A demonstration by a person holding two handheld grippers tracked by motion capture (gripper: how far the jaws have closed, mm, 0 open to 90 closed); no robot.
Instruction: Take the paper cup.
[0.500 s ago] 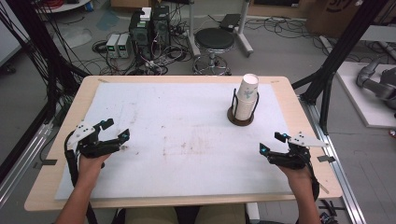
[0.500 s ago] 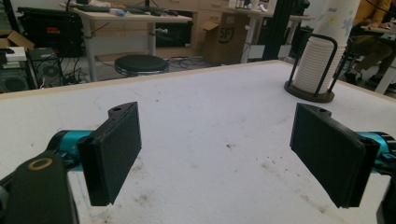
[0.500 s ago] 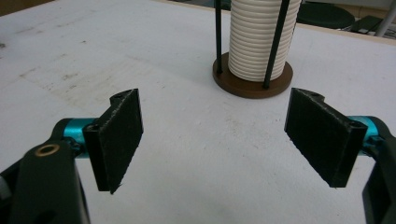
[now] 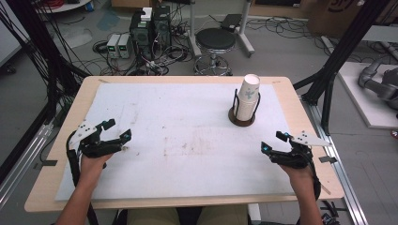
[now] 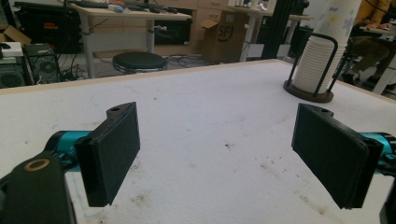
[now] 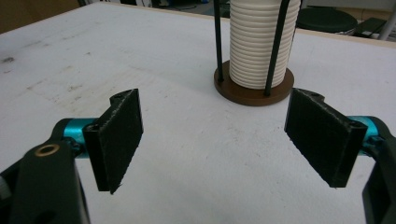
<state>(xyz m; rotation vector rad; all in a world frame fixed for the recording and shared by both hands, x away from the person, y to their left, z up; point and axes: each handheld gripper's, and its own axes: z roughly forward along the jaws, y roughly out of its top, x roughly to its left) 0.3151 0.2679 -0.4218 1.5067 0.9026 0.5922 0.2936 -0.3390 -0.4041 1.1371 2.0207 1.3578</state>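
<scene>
A: Little has been moved since half a second ago; both hands are found at the same near corners, and the cups (image 4: 247, 97) remain in the rack (image 4: 242, 118).

B: How is each hand-held gripper kept?

A: The left hand-held gripper (image 4: 117, 131) is spread wide with nothing between its pads (image 5: 112, 151), as seen in the left gripper view. The right hand-held gripper (image 4: 272, 141) is likewise released and empty, its pads (image 6: 119, 140) standing apart over bare cloth.

B: Where is the stack placed?

A: It is set toward the far right of the surface (image 4: 187, 136), nested upright between the rack's black rods on a round brown base. The rods appear intended to keep the tall stack from being tipped.

B: Why are the hands held so low and far apart?

A: A resting pose is suggested: both are parked near the front edge, well apart from the stack, with the middle left free for work. The right one is aimed at the cups (image 6: 256, 44), so a reach from that side seems likely; the top cup would probably be pinched at its rim and lifted clear of the rods.
</scene>
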